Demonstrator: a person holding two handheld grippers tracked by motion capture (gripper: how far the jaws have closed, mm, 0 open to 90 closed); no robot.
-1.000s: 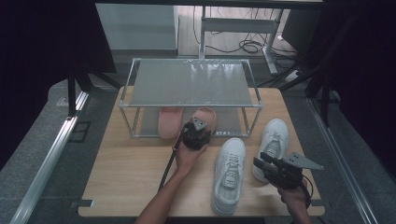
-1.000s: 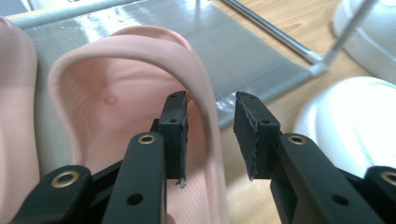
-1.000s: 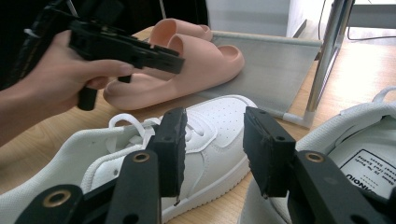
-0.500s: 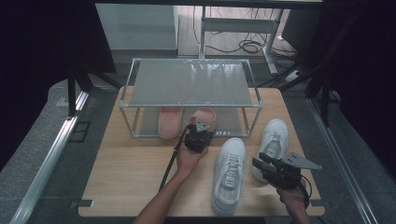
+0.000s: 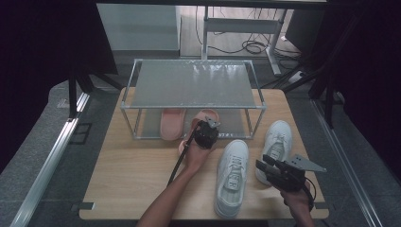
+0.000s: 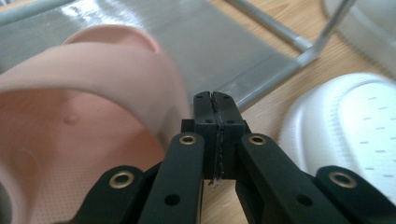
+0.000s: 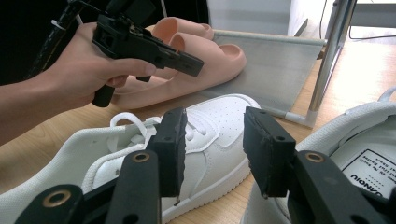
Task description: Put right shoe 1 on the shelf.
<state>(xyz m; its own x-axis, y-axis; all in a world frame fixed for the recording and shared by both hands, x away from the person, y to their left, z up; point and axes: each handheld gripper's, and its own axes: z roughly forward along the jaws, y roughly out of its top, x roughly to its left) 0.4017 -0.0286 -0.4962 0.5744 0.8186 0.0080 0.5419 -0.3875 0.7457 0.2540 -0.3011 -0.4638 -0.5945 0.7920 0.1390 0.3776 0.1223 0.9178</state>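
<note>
pink foam slipper [image 5: 201, 124] half out of shelf, left gripper [image 6: 215, 105] jaws just closed empty beside it; right gripper [image 7: 214, 140] open, idle. next: regrip slipper.

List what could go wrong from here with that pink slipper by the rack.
1. The left gripper has its fingers shut on nothing beside the pink slipper; a push may glance off it or skew it against the other slipper.
2. The pink slipper's heel sticks out past the rack's lower shelf, so it may slide back out.

Wooden table [image 5: 132, 175] carries rack [image 5: 194, 85] and white sneakers [image 5: 232, 177] (two).
</note>
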